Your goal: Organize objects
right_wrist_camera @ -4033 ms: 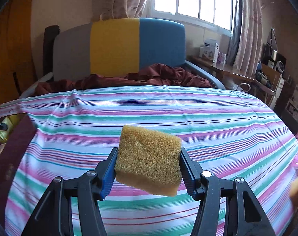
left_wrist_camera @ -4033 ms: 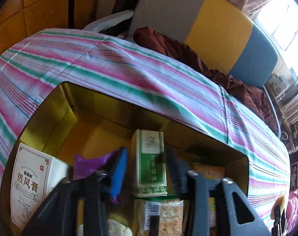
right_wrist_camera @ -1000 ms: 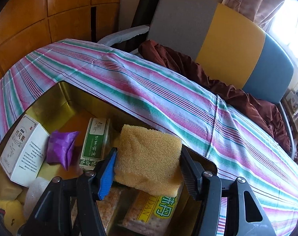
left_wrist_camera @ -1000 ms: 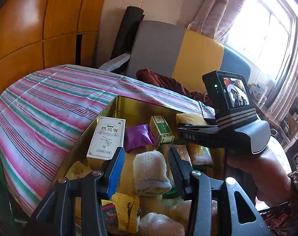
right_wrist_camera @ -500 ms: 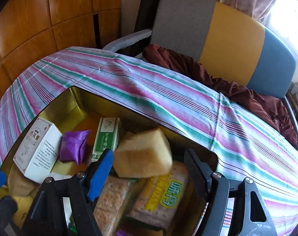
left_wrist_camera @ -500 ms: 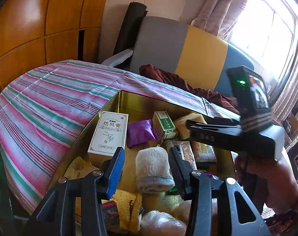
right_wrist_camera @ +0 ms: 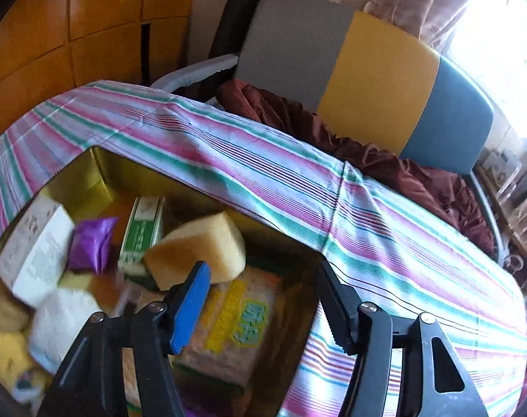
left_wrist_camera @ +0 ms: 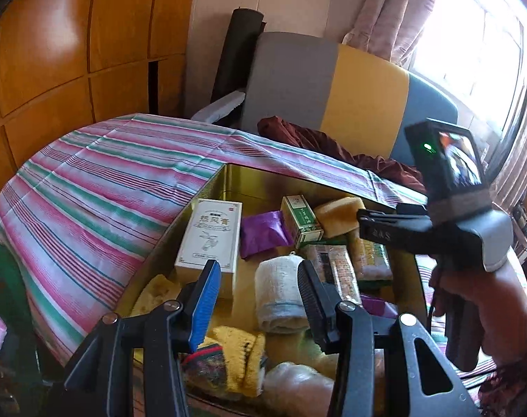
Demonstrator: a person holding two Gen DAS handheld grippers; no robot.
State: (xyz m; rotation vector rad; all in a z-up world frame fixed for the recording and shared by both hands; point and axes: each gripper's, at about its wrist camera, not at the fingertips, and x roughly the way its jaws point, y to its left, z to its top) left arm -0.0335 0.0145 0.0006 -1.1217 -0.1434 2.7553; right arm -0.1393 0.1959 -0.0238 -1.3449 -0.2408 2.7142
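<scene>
While the right gripper [right_wrist_camera: 263, 299] is closing on nothing, the yellow sponge [right_wrist_camera: 200, 243] sits tilted on snack packs in the gold box [left_wrist_camera: 228, 180]; it could roll. The left gripper [left_wrist_camera: 256, 288] stands open, empty

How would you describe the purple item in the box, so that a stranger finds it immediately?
Look inside the gold tin box on the striped cloth. Near its far side, the purple packet lies between a tall white carton and a small green carton. It alone is soft, crinkled and shiny violet.
</scene>
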